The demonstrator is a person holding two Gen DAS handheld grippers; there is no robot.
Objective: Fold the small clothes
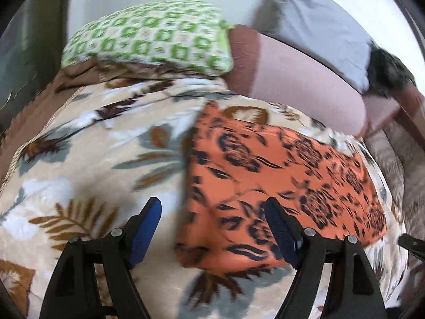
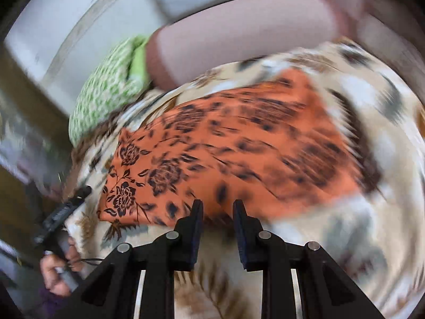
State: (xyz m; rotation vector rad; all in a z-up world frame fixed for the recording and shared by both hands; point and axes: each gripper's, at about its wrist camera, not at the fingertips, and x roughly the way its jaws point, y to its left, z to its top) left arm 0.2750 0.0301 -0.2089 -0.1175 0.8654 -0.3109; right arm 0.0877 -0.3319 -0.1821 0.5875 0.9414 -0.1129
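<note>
The left gripper (image 1: 212,212) hangs above the bed with its two black arms spread wide and nothing between them. Its blue ribbed pads (image 1: 147,228) are bare; one sits over the blanket, the other over the near corner of the orange cloth, and whether either touches the fabric cannot be told.

The right gripper (image 2: 217,210) has its jaws drawn in to a narrow gap. Light blanket shows through that gap, and no cloth is pinched in it. Its pads are dark and ridged, on black arms with round silver rivets.

In the right wrist view the left gripper (image 2: 63,212) shows again at the lower left edge, gripped by a hand (image 2: 57,273) around a grey handle with a thin dark cable trailing from it.

No brand, label or readable writing shows anywhere.

The orange cloth (image 1: 279,164), the garment being folded, lies flat on the blanket (image 1: 87,159) as a roughly rectangular folded shape. It is thin, smooth fabric printed with dark navy roses and leaves, with a few soft creases across it.

The blanket is plush and cream, printed with brown fern leaves and grey-blue and white foliage. Beyond it lies a plump pillow (image 1: 151,34) in a green-and-white block pattern. Beside that is a smooth pinkish-mauve cushion (image 1: 305,85) with a darker brown end band. Much of the right wrist view is smeared by blur.
</note>
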